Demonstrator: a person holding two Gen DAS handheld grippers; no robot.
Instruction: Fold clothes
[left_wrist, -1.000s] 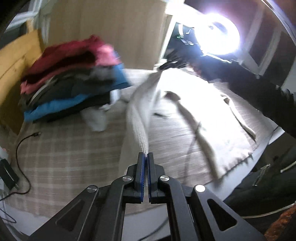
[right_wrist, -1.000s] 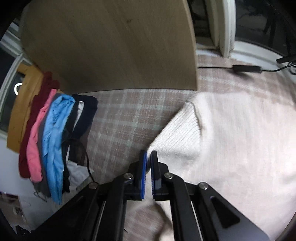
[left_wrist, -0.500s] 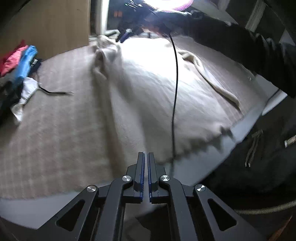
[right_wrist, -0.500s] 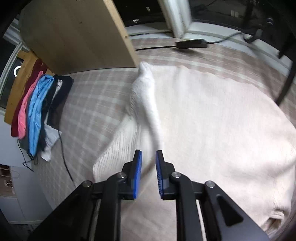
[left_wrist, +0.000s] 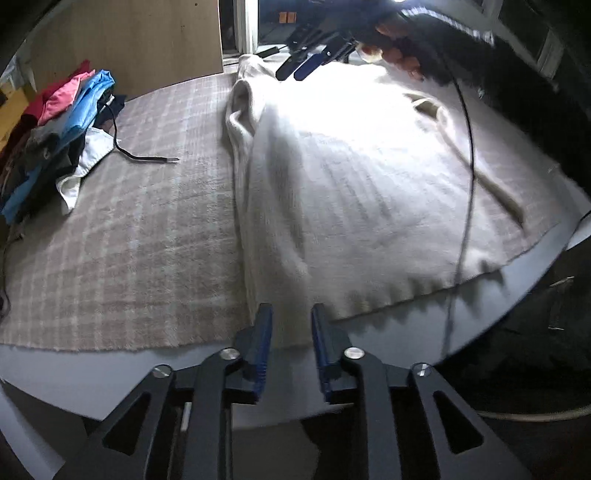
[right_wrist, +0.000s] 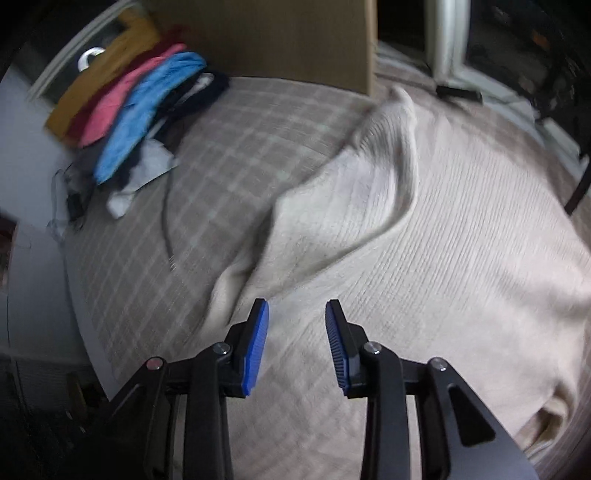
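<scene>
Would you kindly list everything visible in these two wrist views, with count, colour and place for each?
Sweater: one, cream knit, spread on the blanket, left side folded over.
Blanket: one, beige plaid, covering the surface.
Pile of clothes: one stack, red, pink, blue, dark and white items, far left on the blanket.
Black cord: one, lying on the blanket beside the pile.
Wooden board: one, light brown, upright behind the blanket.
Hanging cable: one, dark, across the left wrist view.
Left gripper: black with blue pads, open, at the sweater's near hem.
Right gripper: black with blue pads, open, above the sweater.
Hand: one, holding the right gripper.
</scene>
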